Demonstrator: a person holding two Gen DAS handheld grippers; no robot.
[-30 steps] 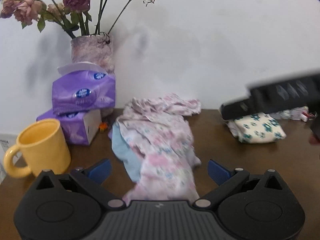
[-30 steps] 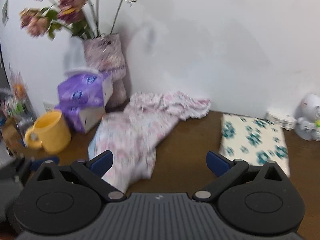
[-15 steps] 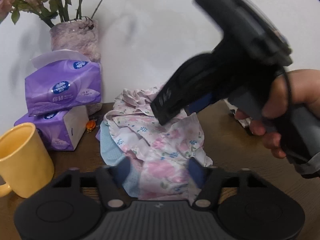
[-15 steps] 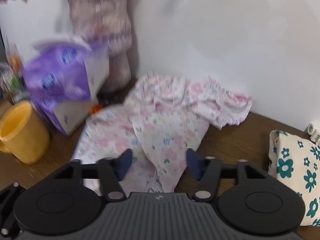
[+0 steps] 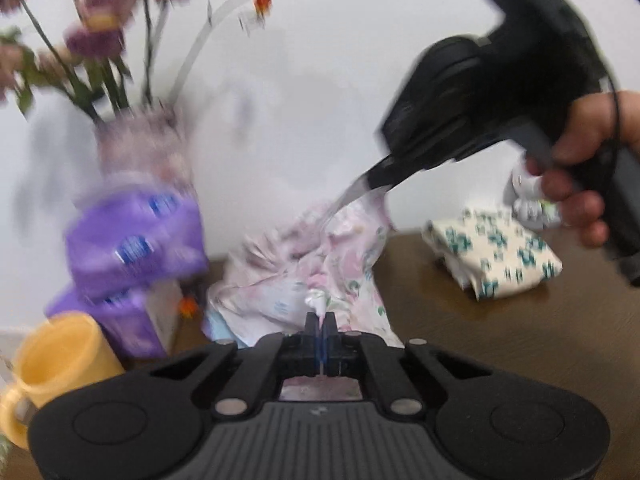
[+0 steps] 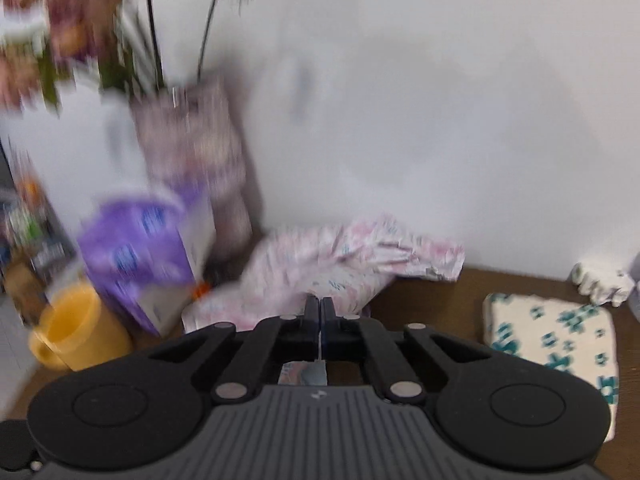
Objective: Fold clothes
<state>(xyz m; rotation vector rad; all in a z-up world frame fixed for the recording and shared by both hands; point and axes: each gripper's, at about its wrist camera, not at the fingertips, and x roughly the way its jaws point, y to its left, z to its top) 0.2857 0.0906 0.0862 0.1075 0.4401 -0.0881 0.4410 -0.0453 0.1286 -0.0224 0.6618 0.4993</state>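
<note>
The left gripper (image 5: pixel 321 322) is clenching a fold of the crumpled pink floral cotton garment (image 5: pixel 320 256), its two black fingers pressed together with a tuft of the cloth poking up between the tips. The right gripper (image 5: pixel 356 190), seen from the left wrist as a black body gripped by a person's hand (image 5: pixel 576 168), is pinching the far edge of the same garment and holding that edge raised above the dark brown wooden table (image 5: pixel 500 332). From the right wrist its own fingers are meeting flat, with a thin strip of fabric caught between them. The garment is lying in the middle of the table near the white wall, bunched between the stacked purple tissue packs (image 5: pixel 136 240) on one side and a folded cream cloth with teal flowers (image 5: pixel 496 252) well apart on the other. A yellow ceramic mug (image 5: pixel 60 364) is standing just beside the tissue packs, and a blurred mottled pink vase of dried roses (image 5: pixel 140 152) is standing behind them
</note>
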